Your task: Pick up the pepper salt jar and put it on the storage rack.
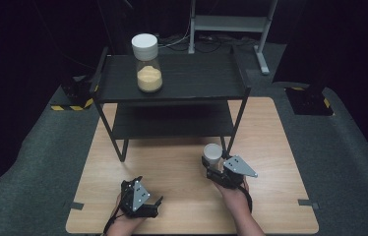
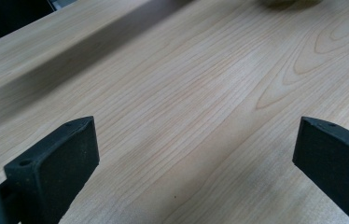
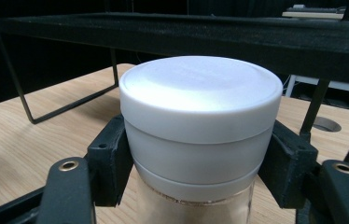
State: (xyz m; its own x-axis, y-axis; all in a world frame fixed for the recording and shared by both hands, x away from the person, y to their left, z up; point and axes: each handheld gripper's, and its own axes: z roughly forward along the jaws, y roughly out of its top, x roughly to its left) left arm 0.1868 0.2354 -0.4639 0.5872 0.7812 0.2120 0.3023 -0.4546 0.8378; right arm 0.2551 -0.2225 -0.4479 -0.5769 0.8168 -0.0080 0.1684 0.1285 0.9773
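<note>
While the left gripper (image 1: 148,204) rests low at the near left of the table (image 1: 172,167), its jaws stand wide apart with nothing but bare wood between them, as the left gripper view shows (image 2: 196,154). That side of the table has open room all round it, up to the near edge and the left edge.

Farther back, a black two-level rack (image 1: 172,78) stands on the far half of the table, its thin legs coming down at the corners. On its top shelf, toward the left, stands one jar (image 1: 148,64) with a white lid and a tan fill in its lower part (the upper part looks clear). The lower shelf lies in shadow.

To the right, the right gripper (image 1: 212,164) holds a second jar (image 1: 212,153), which stands on the table just in front of the rack's front right leg (image 1: 236,128). In the right gripper view the two jaws press on either side of that jar's white lid (image 3: 200,121), just above the glass; the gripper (image 3: 200,163) is closed on it. The top shelf's front edge runs close above and behind the lid, and the leg stands just to its right, so room upward and forward is tight there.

That makes two jars, two grippers, one rack. Right of the held jar the table is open to its right edge, with grey floor (image 1: 349,162) beyond.
</note>
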